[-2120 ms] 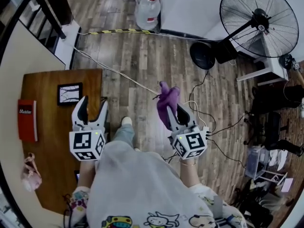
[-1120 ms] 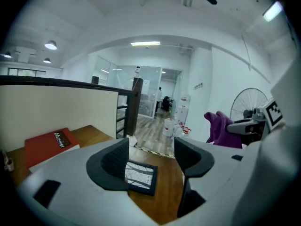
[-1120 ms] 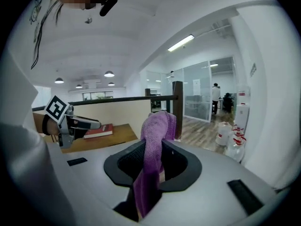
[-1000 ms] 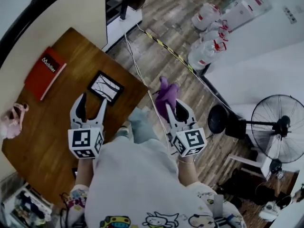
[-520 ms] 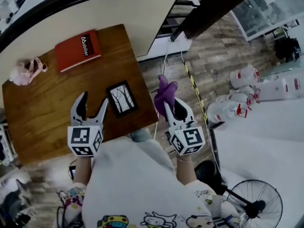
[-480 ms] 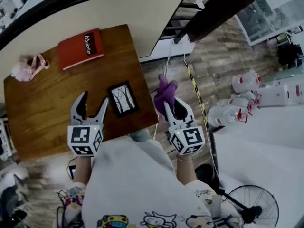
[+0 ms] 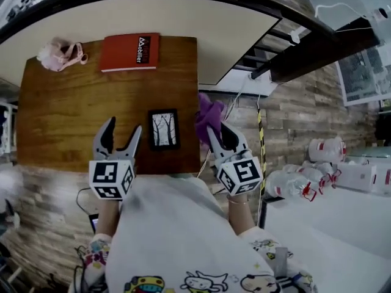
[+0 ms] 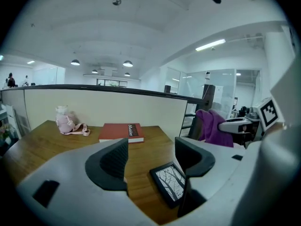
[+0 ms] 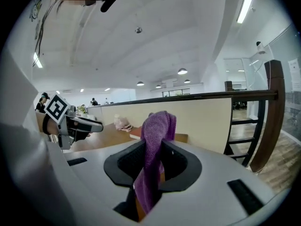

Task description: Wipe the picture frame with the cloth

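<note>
A small black picture frame (image 7: 164, 129) with a tree drawing lies flat near the front right corner of the wooden table (image 7: 73, 108); in the left gripper view the frame (image 8: 170, 182) sits just below my jaws. My left gripper (image 7: 118, 138) hovers open over the table, left of the frame, with nothing between its fingers. My right gripper (image 7: 215, 134) is shut on a purple cloth (image 7: 208, 112), which sticks up from the jaws at the table's right edge, right of the frame. The cloth (image 9: 154, 149) fills the right gripper view's centre.
A red book (image 7: 129, 51) and a pink toy (image 7: 58, 54) lie at the table's far edge, against a cream partition (image 7: 183, 17). Right of the table are a wood floor, a dark stair rail (image 7: 317, 47), cables and several water jugs (image 7: 317, 163).
The head view has swung round so the table now lies straight ahead. Both grippers have come over the table's front edge, one on each side of the frame. The cloth stays held.
</note>
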`<state>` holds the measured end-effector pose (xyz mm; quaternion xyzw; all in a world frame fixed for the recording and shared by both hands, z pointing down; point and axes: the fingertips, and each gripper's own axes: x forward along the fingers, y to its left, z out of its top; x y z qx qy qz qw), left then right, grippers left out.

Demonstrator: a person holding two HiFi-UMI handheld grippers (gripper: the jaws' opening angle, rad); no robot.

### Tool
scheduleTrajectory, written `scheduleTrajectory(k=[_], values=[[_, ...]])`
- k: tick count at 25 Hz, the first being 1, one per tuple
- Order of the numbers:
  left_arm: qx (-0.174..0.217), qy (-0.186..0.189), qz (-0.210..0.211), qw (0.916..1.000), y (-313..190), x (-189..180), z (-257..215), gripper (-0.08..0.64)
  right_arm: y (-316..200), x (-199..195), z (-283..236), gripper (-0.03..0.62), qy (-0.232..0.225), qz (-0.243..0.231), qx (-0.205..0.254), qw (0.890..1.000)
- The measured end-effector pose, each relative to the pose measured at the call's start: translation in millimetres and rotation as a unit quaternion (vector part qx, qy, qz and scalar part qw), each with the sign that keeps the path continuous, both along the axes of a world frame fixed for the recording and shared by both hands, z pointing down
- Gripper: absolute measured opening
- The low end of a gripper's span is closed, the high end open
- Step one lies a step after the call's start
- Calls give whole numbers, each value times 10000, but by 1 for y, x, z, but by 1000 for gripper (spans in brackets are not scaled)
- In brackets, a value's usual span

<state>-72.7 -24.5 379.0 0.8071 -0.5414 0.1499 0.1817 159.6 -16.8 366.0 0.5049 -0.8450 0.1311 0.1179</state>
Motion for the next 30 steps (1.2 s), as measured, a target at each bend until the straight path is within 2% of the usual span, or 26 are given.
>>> scheduleTrajectory(k=[9,21,30], values=[[-93,28,-270,9996,9,-8,7,285,-8,-10,4,77,-4,-317,-102,9994],[-247,225,-16,9994,6,-9,21,285,-6,-32,9,77,55,-289,-247,9993],[-473,279,155,9984,5,-4,39,285,-9,-35,12,77,71,-218,-310,9993]])
